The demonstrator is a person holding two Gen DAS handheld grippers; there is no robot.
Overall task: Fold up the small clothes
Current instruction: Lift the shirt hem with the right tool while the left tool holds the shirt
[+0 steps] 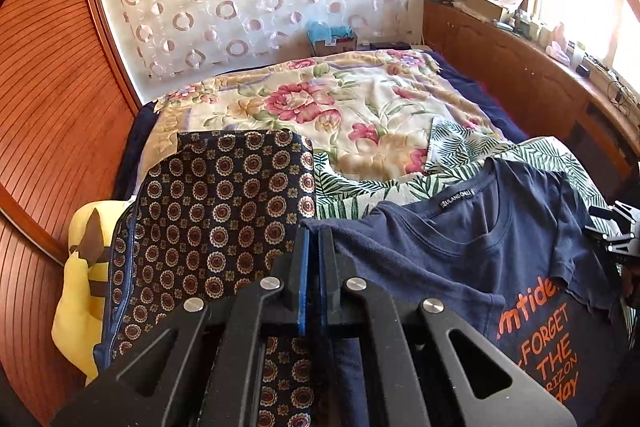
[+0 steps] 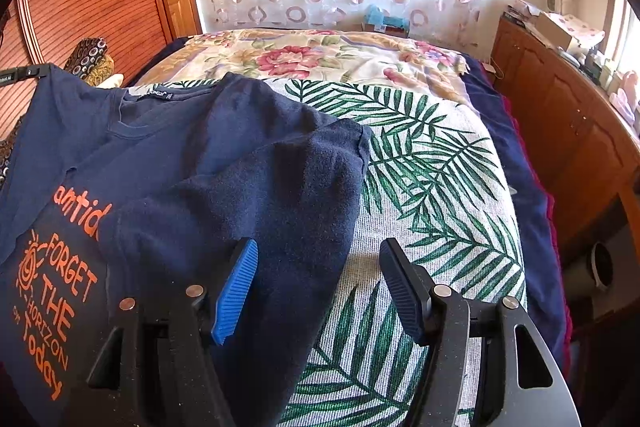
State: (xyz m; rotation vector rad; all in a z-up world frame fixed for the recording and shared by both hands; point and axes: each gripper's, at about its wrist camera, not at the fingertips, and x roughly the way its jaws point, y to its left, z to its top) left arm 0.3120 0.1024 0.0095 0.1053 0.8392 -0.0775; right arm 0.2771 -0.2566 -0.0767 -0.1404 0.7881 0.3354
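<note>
1. Your left gripper (image 1: pixel 314 239) has its jaws pinched together on the left sleeve edge of the navy T-shirt (image 1: pixel 440 259); looks like a real grip, fabric runs right into the pads.
2. Your right gripper (image 2: pixel 320 279) has its jaws spread wide, holding nothing; the right sleeve (image 2: pixel 280 187) is already flipped inward over the chest, lying between and under the fingers.
3. Shirt lies print-up on the palm-leaf cloth (image 2: pixel 432 163), collar toward the far end of the bed, floral blanket (image 1: pixel 320 99) beyond it.
4. Likely step: fold the left side in. Lift low, carry the sleeve across to meet the right fold, keep the edge taut so it doesn't bunch.
5. Watch the patterned navy fabric (image 1: pixel 224 203) just beside the sleeve; don't drag it along.
6. Containers: a cardboard box (image 1: pixel 334 45) by the curtain with something blue in it; can't tell what.
</note>
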